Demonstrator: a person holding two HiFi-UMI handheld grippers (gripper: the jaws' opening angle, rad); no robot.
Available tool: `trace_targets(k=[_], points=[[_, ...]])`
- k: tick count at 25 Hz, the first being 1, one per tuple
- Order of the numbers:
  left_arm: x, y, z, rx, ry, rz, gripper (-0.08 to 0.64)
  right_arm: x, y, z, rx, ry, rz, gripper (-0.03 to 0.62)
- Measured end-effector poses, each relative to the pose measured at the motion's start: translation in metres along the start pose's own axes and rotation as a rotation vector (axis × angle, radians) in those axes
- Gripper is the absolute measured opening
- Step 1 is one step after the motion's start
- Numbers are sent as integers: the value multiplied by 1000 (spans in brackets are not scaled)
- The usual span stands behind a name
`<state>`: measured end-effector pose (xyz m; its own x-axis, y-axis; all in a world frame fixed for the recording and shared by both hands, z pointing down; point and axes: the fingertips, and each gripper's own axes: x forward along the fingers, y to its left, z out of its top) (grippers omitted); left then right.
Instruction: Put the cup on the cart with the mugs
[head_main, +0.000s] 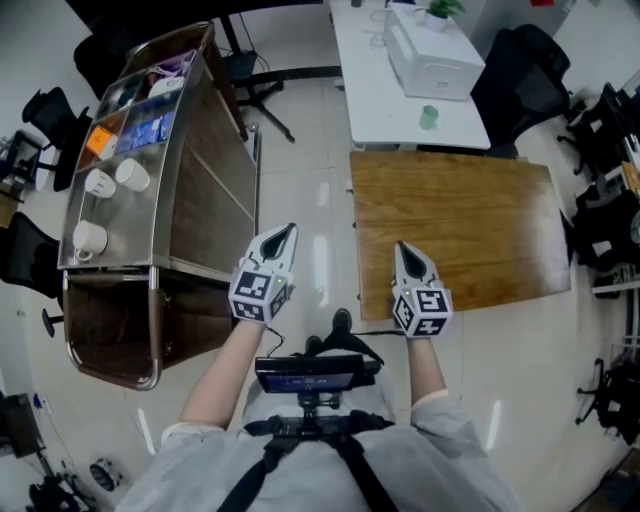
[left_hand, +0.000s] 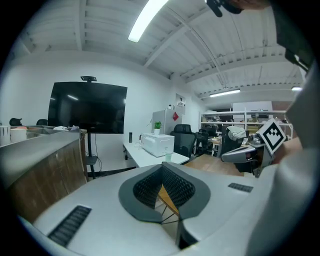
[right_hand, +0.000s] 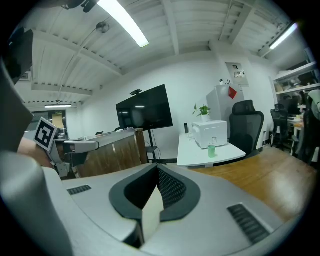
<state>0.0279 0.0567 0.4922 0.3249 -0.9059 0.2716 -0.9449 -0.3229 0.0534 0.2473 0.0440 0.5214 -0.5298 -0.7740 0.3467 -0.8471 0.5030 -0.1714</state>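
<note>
Cart (head_main: 160, 210) noted left of the wooden desk (head_main: 470, 230), with a strip of floor between them. Three white mugs (head_main: 130, 175) are seen on the cart's steel top, toward the end nearer the person.

Left hand-held gripper (head_main: 288, 232) is held above the floor, just left of the wooden desk's near left corner. Its jaws are seen closed tip to tip, with nothing gripped.

Right hand-held gripper (head_main: 401, 247) is held above the wooden desk's near left edge. Its jaws are pressed together and empty. Both are pointed away from the person, toward the wooden desk's far side.

White desk (head_main: 375, 100) is set against the wooden desk's far edge. Green cup (head_main: 429, 117) is stood upright on it, near the end that meets the wooden desk, with a white printer (head_main: 430, 60) just behind. The cup is well apart from the cart and from both hand-held grippers.
</note>
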Motion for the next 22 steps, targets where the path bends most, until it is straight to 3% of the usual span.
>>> trace_targets(k=[10, 22], points=[[45, 27, 25, 23, -2, 35, 4, 61, -8, 28, 10, 5, 84, 6], [102, 85, 49, 41, 19, -55, 3, 137, -14, 47, 35, 4, -10, 6]])
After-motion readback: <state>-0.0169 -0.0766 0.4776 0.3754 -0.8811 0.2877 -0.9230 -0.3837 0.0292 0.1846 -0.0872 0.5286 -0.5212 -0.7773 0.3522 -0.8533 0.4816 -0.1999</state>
